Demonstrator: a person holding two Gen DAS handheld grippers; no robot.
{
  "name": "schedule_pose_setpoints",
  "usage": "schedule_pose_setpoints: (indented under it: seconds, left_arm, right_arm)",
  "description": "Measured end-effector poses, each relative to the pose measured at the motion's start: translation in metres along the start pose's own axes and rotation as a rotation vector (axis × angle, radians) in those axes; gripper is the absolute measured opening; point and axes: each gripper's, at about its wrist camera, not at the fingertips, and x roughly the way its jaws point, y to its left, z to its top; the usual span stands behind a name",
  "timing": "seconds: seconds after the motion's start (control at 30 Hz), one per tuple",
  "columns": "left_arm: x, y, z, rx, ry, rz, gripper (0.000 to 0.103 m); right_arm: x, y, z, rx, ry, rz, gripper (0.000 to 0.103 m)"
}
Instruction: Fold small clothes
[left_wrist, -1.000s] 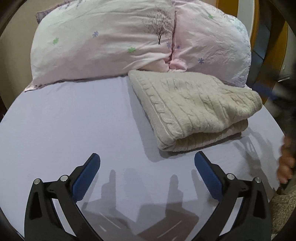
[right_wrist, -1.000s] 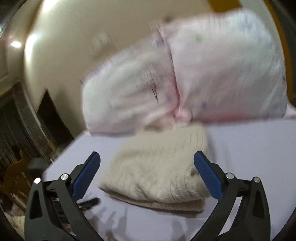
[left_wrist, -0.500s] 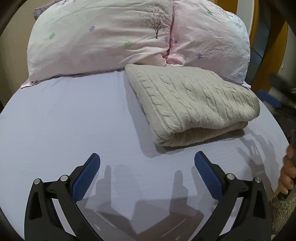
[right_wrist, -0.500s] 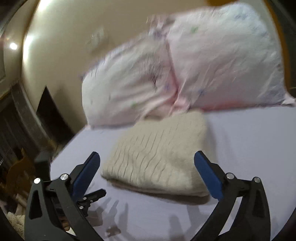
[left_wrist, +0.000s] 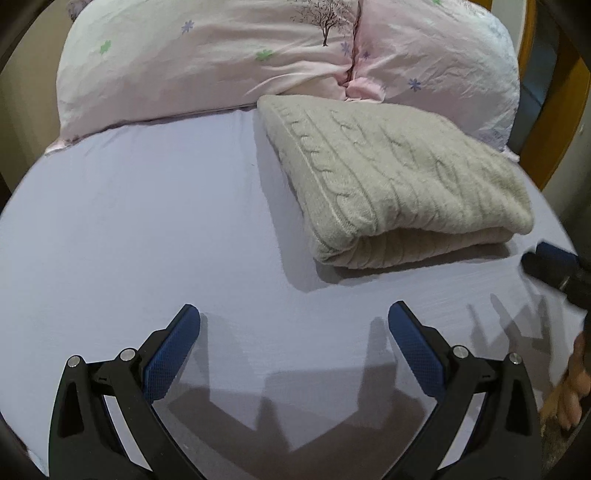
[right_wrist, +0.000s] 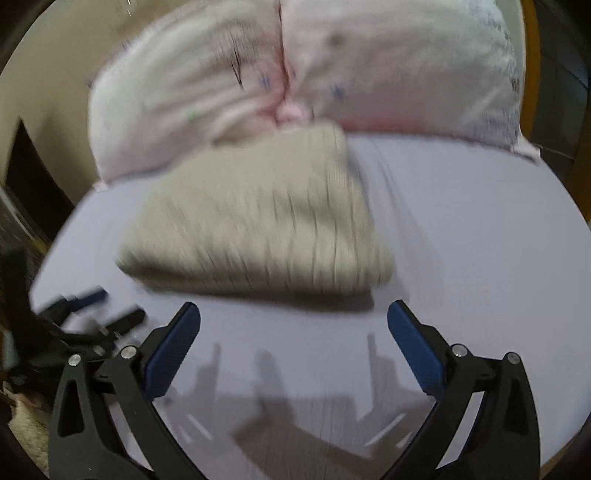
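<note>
1. We hold the left gripper (left_wrist: 294, 325) over the bare lilac sheet (left_wrist: 147, 229), its jaws wide apart and holding nothing.
2. We hold the right gripper (right_wrist: 294, 321) likewise, jaws spread wide and empty, above the sheet (right_wrist: 461, 240).
3. The sweater (left_wrist: 388, 177), a cream cable knit, lies folded in layers on the sheet, ahead of the left gripper and to its right.
4. The far edge of the sweater touches the two pink pillows (left_wrist: 229, 55) at the head of the bed.
5. In the right wrist view the sweater (right_wrist: 258, 218) lies straight ahead, just beyond the fingertips. This view is motion-blurred, so we cannot read the knit detail.
6. The right gripper (left_wrist: 554, 264) shows at the right edge of the left wrist view, near the sweater's corner but apart from it.
7. The left gripper (right_wrist: 99, 310) shows at the lower left of the right wrist view, blurred.
</note>
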Motion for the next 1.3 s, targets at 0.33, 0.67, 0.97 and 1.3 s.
schedule_pose_setpoints:
  seconds: [0.33,0.67,0.97,1.3]
  left_arm:
    - [0.007,0.0,0.003,0.016,0.003,0.066,0.102]
    - [0.007,-0.001,0.002,0.017,0.002,0.066,0.102]
    - [0.007,-0.001,0.002,0.016,0.001,0.066,0.102]
    - [0.007,-0.001,0.003,0.016,0.001,0.066,0.102]
  right_arm:
    - [0.031,0.027,-0.016,-0.042,0.029,-0.175,0.101]
    - [0.03,0.028,-0.018,-0.037,0.023,-0.18,0.101]
    - [0.029,0.028,-0.018,-0.037,0.022,-0.18,0.101]
    - [0.029,0.028,-0.018,-0.036,0.022,-0.181,0.101]
